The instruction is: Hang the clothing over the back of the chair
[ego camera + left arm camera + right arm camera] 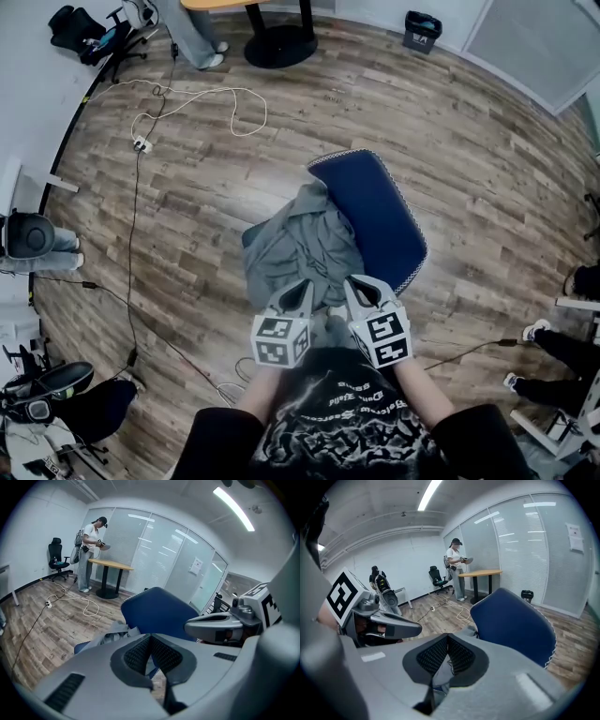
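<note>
A blue chair (380, 220) stands in the middle of the wooden floor, its back (159, 611) (515, 620) on the far right side. A grey garment (295, 246) lies crumpled over the seat, and its near edge reaches toward me. Both grippers hover side by side at that near edge. The left gripper (305, 283) (151, 637) is shut, its pads meeting at the tips, with the garment (112, 632) just beyond them. The right gripper (352, 279) (447, 637) is shut too, close to the garment (472, 631). I see no cloth pinched between either pair of pads.
A white cable (187, 98) and a power strip (142, 143) lie on the floor beyond the chair. A person (91, 550) stands by a round-based table (279, 45). A black office chair (89, 33) and a bin (422, 30) stand along the far wall. Feet show at the right (539, 330).
</note>
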`<state>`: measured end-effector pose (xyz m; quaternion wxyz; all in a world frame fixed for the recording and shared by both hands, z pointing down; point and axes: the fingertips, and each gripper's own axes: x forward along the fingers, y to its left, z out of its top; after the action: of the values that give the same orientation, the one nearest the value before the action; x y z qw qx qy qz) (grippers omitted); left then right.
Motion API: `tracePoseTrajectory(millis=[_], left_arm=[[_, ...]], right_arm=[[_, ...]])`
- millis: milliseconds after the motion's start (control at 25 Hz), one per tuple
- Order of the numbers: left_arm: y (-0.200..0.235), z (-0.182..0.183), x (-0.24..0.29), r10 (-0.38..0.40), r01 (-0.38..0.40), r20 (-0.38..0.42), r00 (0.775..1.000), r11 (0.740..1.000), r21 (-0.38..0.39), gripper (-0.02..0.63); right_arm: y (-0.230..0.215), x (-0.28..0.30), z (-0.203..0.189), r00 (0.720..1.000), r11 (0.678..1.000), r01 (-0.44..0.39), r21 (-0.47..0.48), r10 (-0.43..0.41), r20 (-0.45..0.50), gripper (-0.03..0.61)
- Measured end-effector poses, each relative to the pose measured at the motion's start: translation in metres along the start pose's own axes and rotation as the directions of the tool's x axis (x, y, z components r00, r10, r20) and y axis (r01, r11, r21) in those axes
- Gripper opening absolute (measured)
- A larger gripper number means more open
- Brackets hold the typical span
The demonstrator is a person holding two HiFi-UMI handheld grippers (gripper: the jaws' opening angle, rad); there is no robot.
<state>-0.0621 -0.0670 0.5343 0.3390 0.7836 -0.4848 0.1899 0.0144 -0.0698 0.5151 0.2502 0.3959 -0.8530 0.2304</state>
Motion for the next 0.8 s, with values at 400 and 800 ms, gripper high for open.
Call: tracePoseTrajectory(millis=[400,800], left_arm=[[0.029,0.027,0.023,-0.049,0.049,-0.027,0.998,0.999,0.01,0.011],[0.057,0.027,0.057,-0.131,0.124,-0.095,0.987,0.989,-0.082,0.166]], right_arm=[[-0.023,0.033,0.01,0.993,0.99,0.115,0.085,-0.113,-0.03,0.005],[-0.03,0.068,0.015,0.991,0.983,0.109,0.145,-0.097,-0.087,0.135]])
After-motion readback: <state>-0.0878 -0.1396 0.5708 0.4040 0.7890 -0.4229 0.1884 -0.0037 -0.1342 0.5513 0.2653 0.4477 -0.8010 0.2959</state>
